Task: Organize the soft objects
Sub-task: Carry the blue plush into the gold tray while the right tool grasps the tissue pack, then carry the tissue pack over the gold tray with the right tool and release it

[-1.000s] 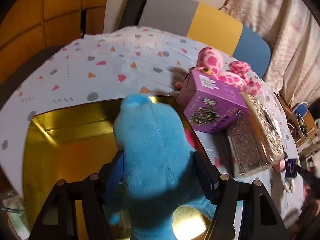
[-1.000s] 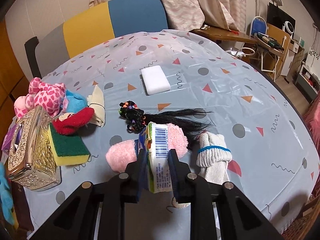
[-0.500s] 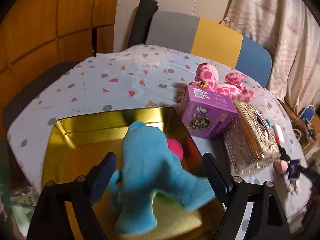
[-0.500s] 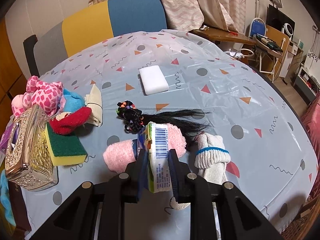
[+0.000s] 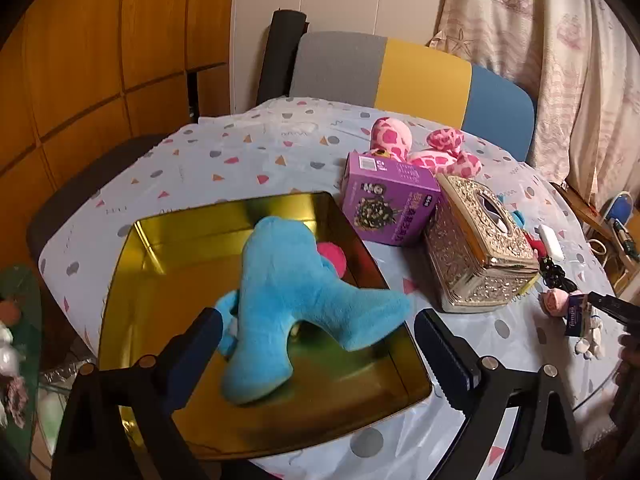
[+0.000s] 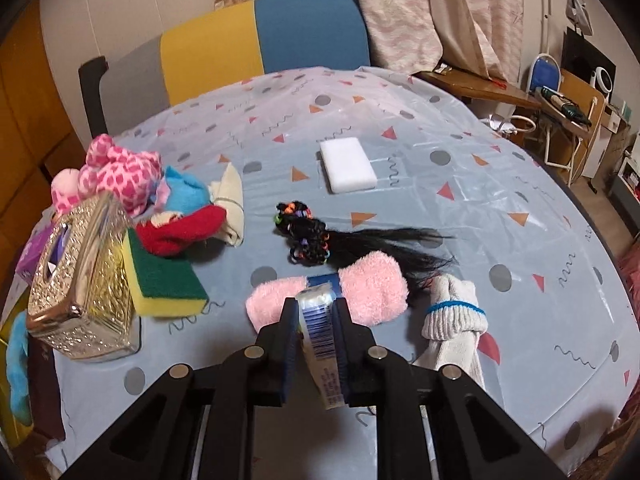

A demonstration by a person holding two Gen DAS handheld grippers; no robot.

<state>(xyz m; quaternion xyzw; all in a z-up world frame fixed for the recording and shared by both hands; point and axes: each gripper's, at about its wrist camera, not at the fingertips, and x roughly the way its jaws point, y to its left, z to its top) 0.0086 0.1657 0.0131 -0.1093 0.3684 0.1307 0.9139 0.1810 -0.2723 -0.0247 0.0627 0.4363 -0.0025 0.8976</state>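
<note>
A blue plush toy point(image 5: 296, 304) lies in the gold tin tray point(image 5: 168, 280), one limb hanging over the tray's right rim, with a pink ball point(image 5: 333, 255) behind it. My left gripper point(image 5: 316, 344) is open and empty, its jaws wide on either side of the plush and apart from it. My right gripper point(image 6: 316, 320) is shut on a small packet with a barcode point(image 6: 320, 336), held just above a rolled pink towel point(image 6: 352, 292). A white sock point(image 6: 452, 320) lies to its right.
A purple box point(image 5: 390, 208), an ornate gold tissue box point(image 6: 80, 280), a pink spotted plush point(image 6: 116, 176), a green-yellow sponge point(image 6: 164, 280), a red sock point(image 6: 180, 232), black hair with hair ties point(image 6: 320, 236) and a white sponge point(image 6: 348, 164) lie on the table.
My left gripper has opened and let go of the blue plush, which dropped into the tray, and has drawn back and up. My right gripper has tilted down slightly with its packet.
</note>
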